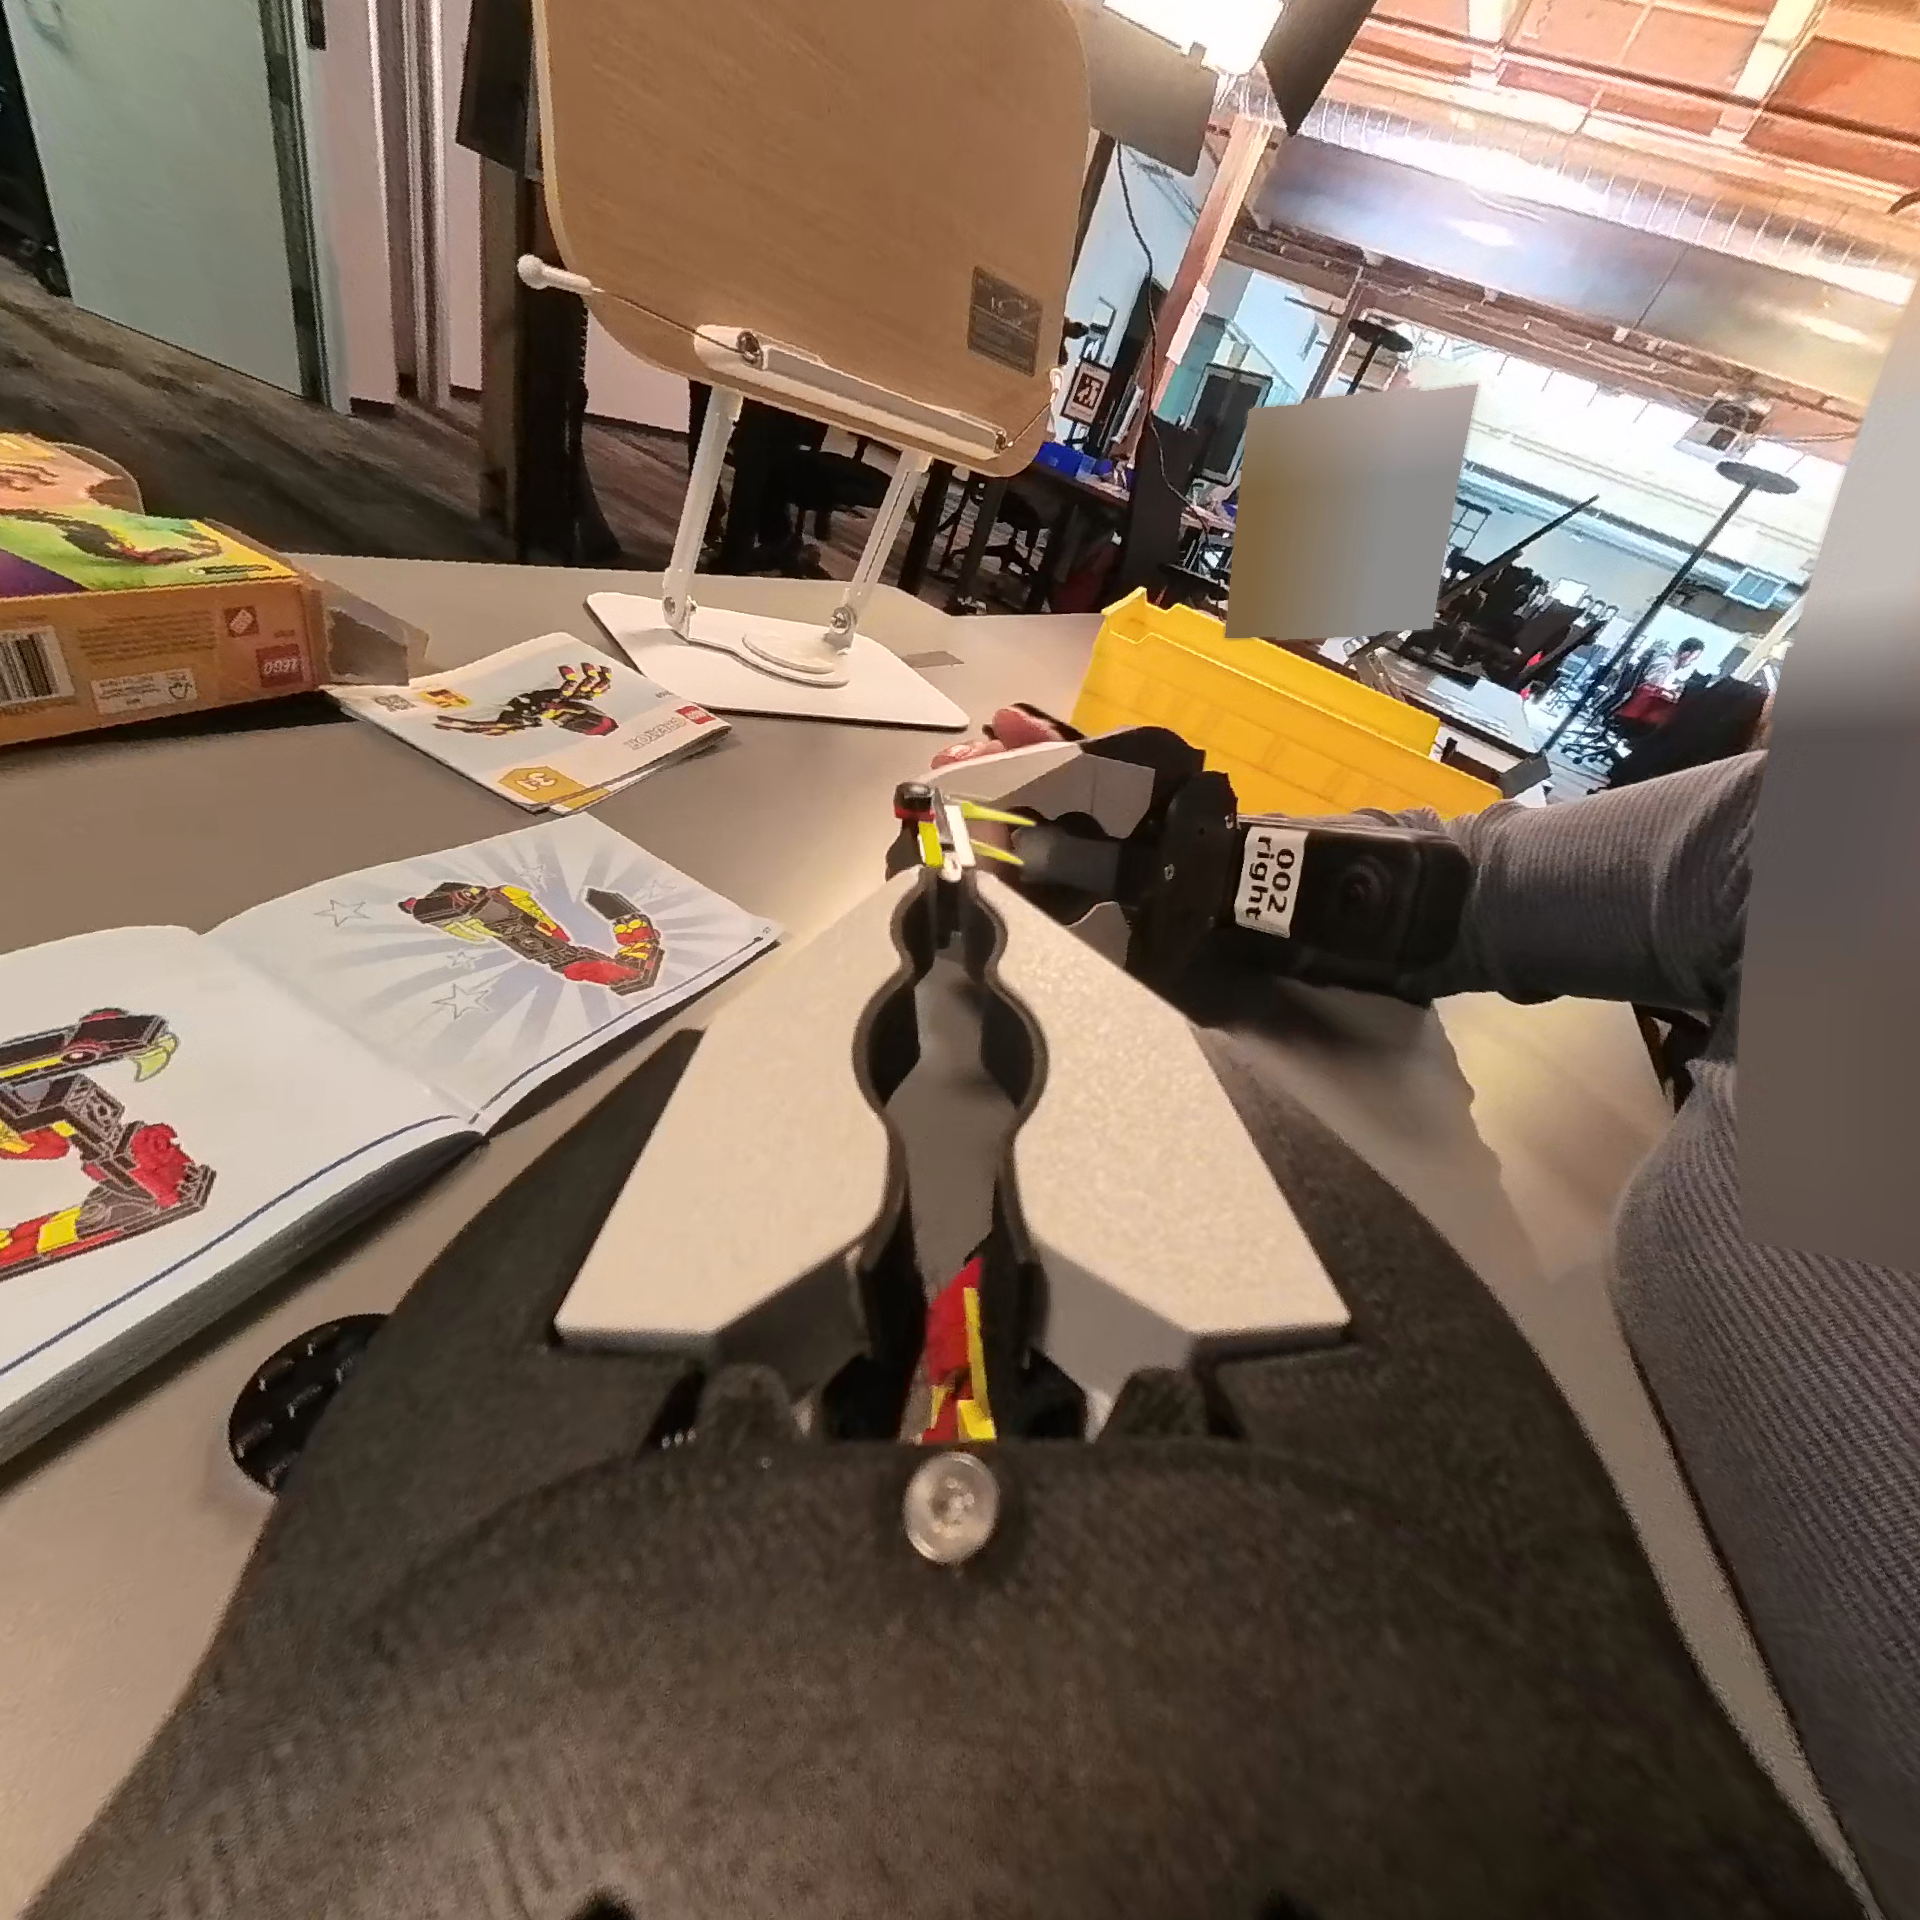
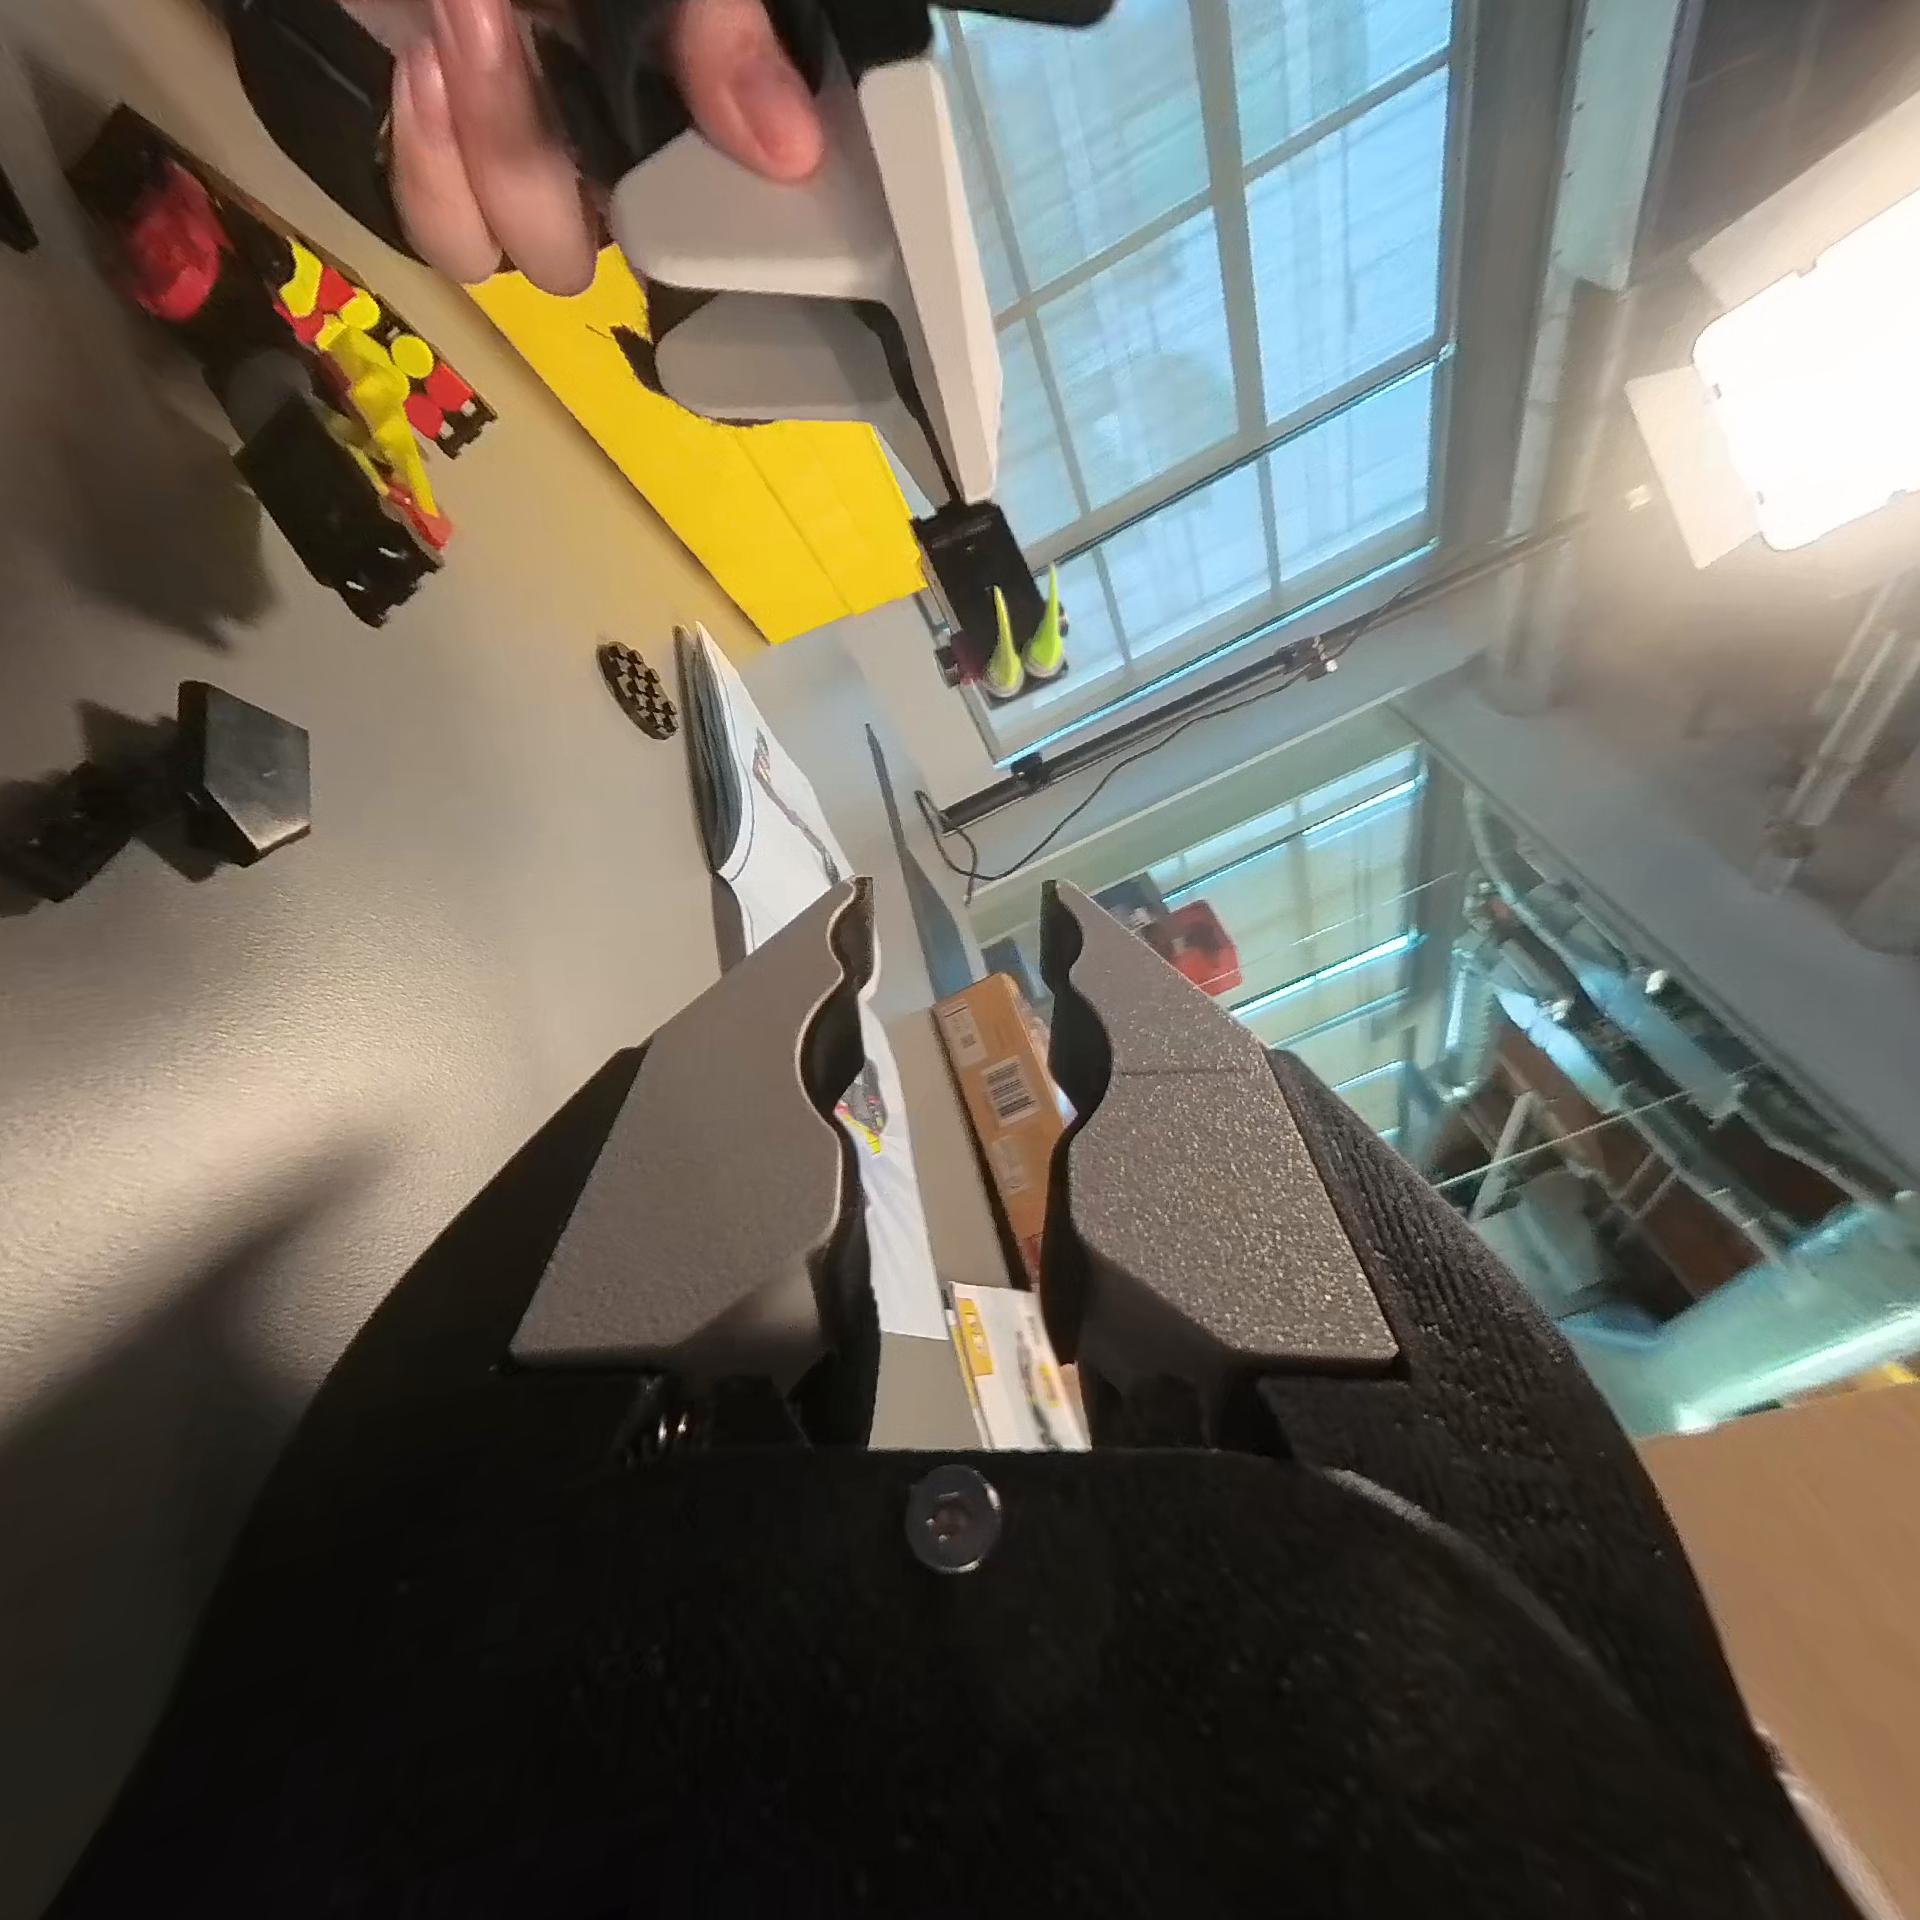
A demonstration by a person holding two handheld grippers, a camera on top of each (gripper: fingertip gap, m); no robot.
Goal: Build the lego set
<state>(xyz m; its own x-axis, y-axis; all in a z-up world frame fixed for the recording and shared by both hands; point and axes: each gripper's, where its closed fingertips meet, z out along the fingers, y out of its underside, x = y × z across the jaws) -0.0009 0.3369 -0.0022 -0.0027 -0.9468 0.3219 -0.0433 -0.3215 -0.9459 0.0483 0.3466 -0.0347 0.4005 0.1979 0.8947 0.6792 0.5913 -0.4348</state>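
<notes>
My left gripper [image 1: 940, 883] is shut on a small lego piece [image 1: 935, 831] with a black and red knob and two lime fangs, held above the table. It shows in the right wrist view too, as the left gripper [image 2: 951, 499] with the fanged piece [image 2: 997, 623]. My right gripper [image 2: 956, 914] is open and empty, pointing toward that piece from a short distance. In the left wrist view the right gripper [image 1: 1013, 821] sits just right of the fangs. A black, red and yellow lego body [image 2: 312, 364] lies on the table.
An open instruction booklet [image 1: 312, 1039], a smaller booklet [image 1: 540, 717] and the lego box [image 1: 135, 623] lie left. A wooden book stand [image 1: 810, 208] stands behind. A yellow bin [image 1: 1278, 717] is at the right. A loose black lego part [image 2: 239, 769] lies on the table. Spacing between my two grippers at the tips: around 7 cm.
</notes>
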